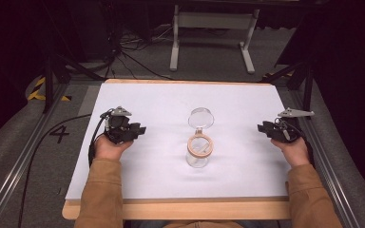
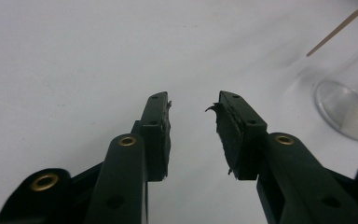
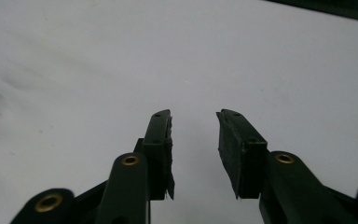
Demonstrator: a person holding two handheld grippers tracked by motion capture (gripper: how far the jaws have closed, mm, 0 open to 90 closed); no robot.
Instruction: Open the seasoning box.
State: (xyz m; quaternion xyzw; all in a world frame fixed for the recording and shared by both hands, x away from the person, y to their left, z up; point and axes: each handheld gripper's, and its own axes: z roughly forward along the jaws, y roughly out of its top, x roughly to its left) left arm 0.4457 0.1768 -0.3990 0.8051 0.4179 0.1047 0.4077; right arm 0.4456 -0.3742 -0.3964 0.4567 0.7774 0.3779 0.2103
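Glass jar [image 1: 199,152] upright mid-table, lid perhaps hinged open; left hand-held gripper [image 2: 193,112] agape.

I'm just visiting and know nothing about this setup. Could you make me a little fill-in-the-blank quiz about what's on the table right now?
1. The clear glass jar with a wooden-rimmed hinged lid stands with its lid swung ____.
2. The jar stands on the white sheet covering the table, ____ the left gripper and the right gripper.
3. The black jaws of both grippers stand apart and hold ____.
4. Each gripper is held in one of the person's ____.

Missing words: open; between; nothing; hands
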